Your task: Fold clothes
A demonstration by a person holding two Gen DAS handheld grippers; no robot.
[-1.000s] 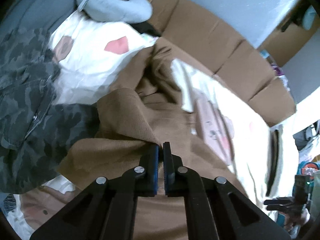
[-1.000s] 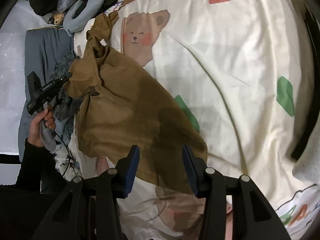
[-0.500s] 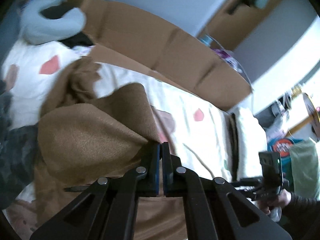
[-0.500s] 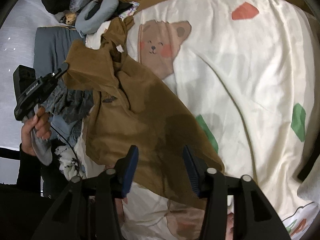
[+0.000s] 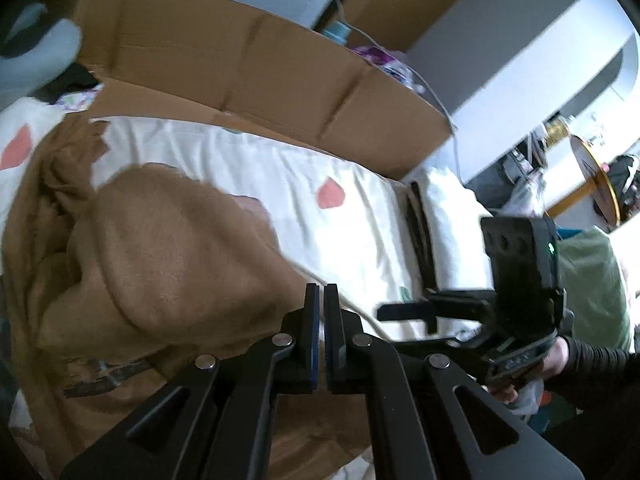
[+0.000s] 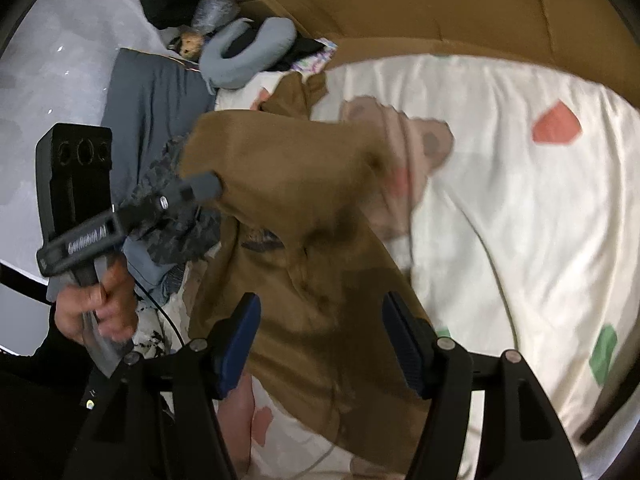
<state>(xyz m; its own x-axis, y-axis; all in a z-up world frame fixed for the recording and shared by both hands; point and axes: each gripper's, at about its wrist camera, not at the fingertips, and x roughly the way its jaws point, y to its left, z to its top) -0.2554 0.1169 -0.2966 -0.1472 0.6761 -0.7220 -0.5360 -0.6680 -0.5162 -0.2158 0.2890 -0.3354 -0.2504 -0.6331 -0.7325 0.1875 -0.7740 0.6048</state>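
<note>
Folding barely begun: my left gripper [image 5: 319, 294] pinches the brown garment [image 6: 304, 216], lifted; right gripper [image 6: 320, 340] opening, empty, above its lower half; nothing folded.

Home bedroom: bear-print bedsheet [image 6: 500, 208], neck pillow [image 6: 256, 52]

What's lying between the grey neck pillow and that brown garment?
In the right wrist view, a small patterned cloth scrap lies between the neck pillow and the brown garment.

The cream bedsheet [image 6: 520, 208] lay bare toward its right edge, open for passing. Cardboard [image 6: 440, 4] walled the far edge; a camouflage garment [image 6: 176, 224] and grey neck pillow [image 6: 248, 56] crowded the left edge.
</note>
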